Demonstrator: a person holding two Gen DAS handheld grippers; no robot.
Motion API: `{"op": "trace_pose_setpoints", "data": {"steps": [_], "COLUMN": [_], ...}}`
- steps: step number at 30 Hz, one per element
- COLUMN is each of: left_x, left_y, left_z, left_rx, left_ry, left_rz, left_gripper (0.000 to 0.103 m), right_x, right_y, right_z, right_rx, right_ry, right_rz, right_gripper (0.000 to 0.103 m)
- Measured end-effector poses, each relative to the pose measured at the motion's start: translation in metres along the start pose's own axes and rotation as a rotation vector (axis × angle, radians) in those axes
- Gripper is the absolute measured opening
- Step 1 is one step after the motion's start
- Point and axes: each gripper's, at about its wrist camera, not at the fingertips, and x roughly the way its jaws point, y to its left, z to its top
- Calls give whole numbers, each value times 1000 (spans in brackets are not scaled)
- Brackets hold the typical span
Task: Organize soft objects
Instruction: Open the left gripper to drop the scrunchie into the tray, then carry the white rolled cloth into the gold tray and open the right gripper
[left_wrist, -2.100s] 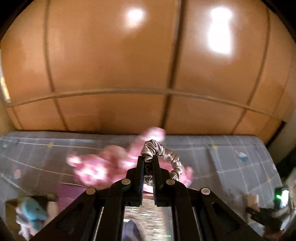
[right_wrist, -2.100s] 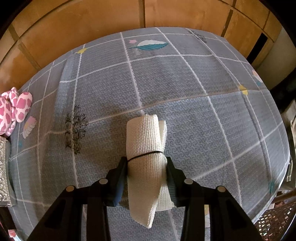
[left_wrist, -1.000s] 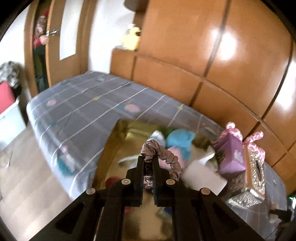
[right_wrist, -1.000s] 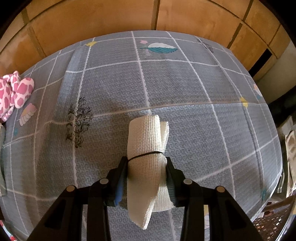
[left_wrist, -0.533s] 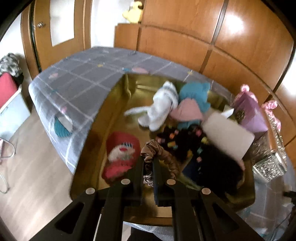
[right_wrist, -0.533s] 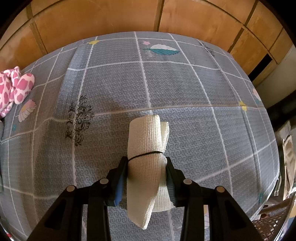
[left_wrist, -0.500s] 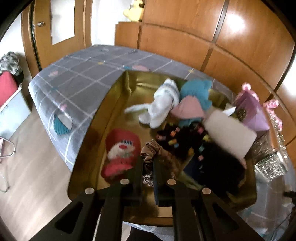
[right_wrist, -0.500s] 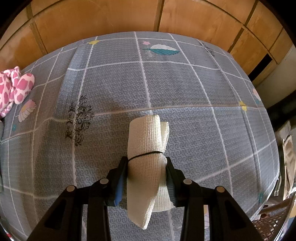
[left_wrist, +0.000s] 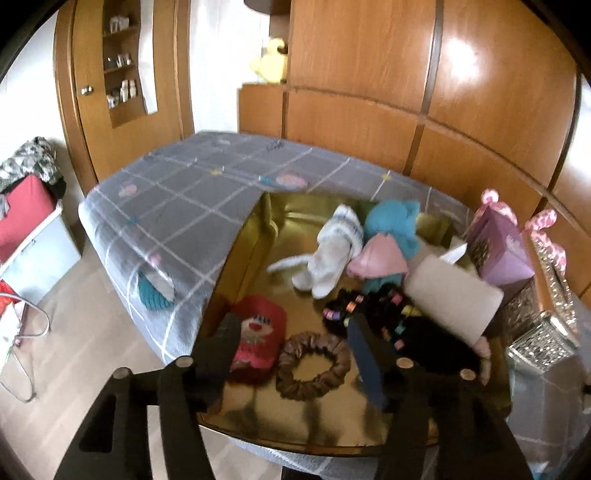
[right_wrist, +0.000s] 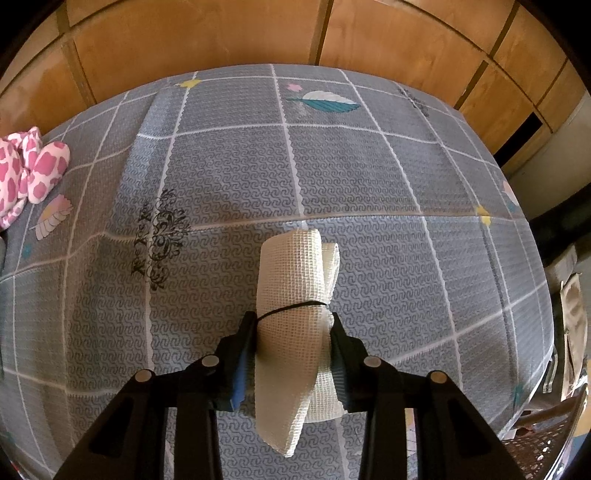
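Scrunchie (left_wrist: 313, 365), brown satin, gathered into a puckered ring, lay flat on the gold tray (left_wrist: 243, 254), near its front edge; left tool (left_wrist: 291, 341) stood over it, jaws opening, pads clear, apparently releasing it among the collected soft items. Beside the scrunchie: red plush face (left_wrist: 260, 341), black beaded bundle (left_wrist: 373, 312). Deeper in the tray: white knit sock (left_wrist: 332, 254), pink cloth (left_wrist: 376, 256), blue fuzzy toy (left_wrist: 395, 219). Right tool (right_wrist: 293, 347) clamped a rolled white mesh cloth (right_wrist: 293, 295), band-tied, above the grey checked bedspread (right_wrist: 369, 184), likely awaiting its turn.
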Motion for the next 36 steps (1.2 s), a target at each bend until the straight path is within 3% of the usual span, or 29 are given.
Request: {"op": "trace_pose_setpoints", "data": {"steps": [7, 18, 27, 36], "left_x": [-25, -39, -36, -31], "left_y": [-11, -32, -38, -39], "left_z": [14, 21, 22, 20], "left_rx": [24, 66, 75, 77], "left_ry": [-86, -136, -128, -111], "left_rz": [-15, -50, -64, -73], "left_gripper": [76, 76, 77, 77], "right_x": [-5, -16, -69, -151], "right_y": [11, 61, 107, 181], "right_z": [-3, -2, 25, 47], "right_rx": [-20, -36, -21, -148], "right_ry": [-1, -14, -158, -326], "right_rz": [37, 168, 338, 496], "right_gripper": [35, 34, 34, 34]}}
